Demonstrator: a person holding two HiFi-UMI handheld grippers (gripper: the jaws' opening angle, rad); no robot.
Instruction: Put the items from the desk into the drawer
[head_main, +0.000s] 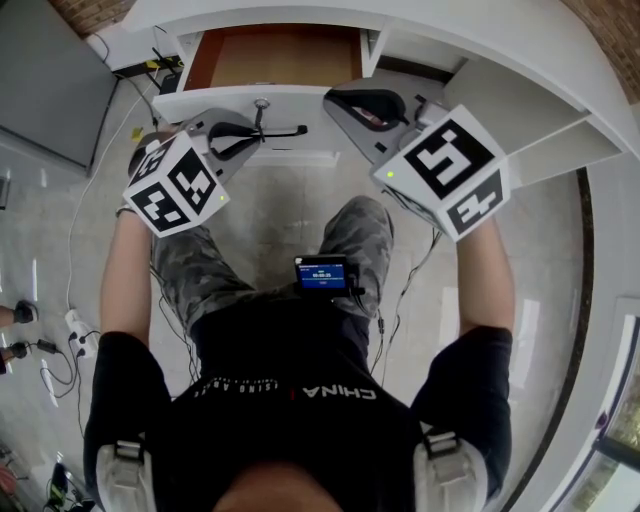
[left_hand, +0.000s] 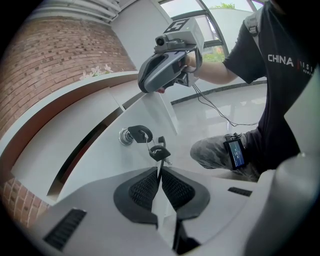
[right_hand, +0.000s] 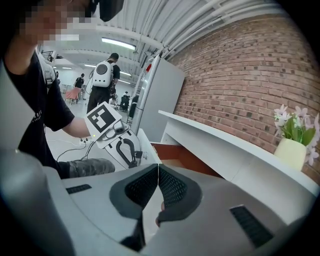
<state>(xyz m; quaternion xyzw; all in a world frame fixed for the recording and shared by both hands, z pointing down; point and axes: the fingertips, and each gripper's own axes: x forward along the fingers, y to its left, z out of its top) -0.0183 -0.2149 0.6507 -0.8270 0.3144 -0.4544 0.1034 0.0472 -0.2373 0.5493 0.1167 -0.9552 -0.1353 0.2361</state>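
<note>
Head view: the drawer (head_main: 275, 55) is seen pulled open. At its front, the left gripper (left_hand: 160, 172) is closed on a key (left_hand: 159, 151) hung by the lock (left_hand: 125, 136). By the drawer's right end, the right gripper (right_hand: 158, 169) is pressed closed, and nothing is seen between its tips.

Our right gripper (right_hand: 158, 170), jaws pressed together.
Beyond, we see the open drawer (right_hand: 176, 152), the left gripper (right_hand: 133, 160) and a brick wall (right_hand: 240, 65).
</note>
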